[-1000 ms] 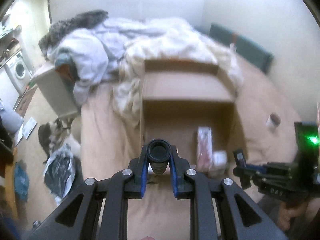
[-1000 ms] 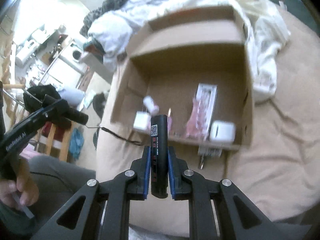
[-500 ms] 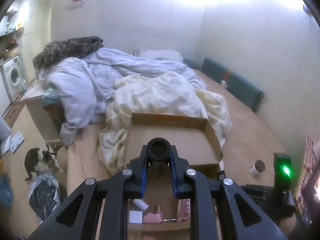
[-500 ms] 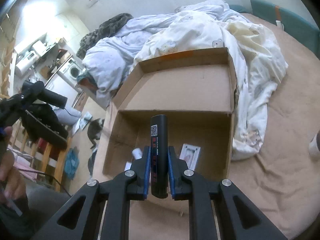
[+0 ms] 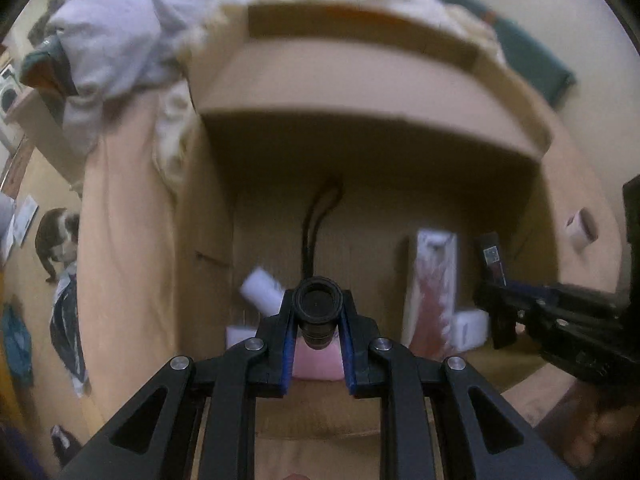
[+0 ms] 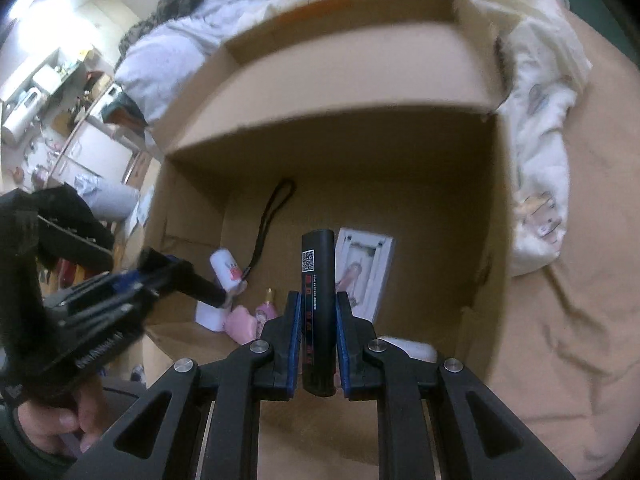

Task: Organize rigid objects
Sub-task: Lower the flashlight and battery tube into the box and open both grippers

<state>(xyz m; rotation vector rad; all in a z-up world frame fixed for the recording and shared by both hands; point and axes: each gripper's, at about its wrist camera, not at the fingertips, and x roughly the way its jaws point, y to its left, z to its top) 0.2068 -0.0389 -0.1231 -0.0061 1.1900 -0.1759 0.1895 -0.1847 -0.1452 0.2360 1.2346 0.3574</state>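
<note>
Two grippers are seen above a bed (image 6: 560, 340) covered by a tan sheet, with rumpled white bedding (image 6: 540, 92) piled at its far side. An open cardboard box (image 6: 340, 80) is set on the bed, its flaps folded outward. On the box floor lie a flat white package (image 6: 368, 264), a white bottle (image 6: 226, 266), a black cord loop (image 6: 272, 216) and a pink item (image 6: 240, 322) (the details are blurred). The left gripper (image 5: 318, 340) is held over the box's near edge, its jaws clamped on a black cylinder (image 5: 318, 308) seen end-on. The right gripper (image 6: 318, 344) is held likewise, its jaws closed on an upright black stick (image 6: 318, 280) bearing a QR label. A cat (image 5: 56, 236) is glimpsed on the floor beside the bed.
</note>
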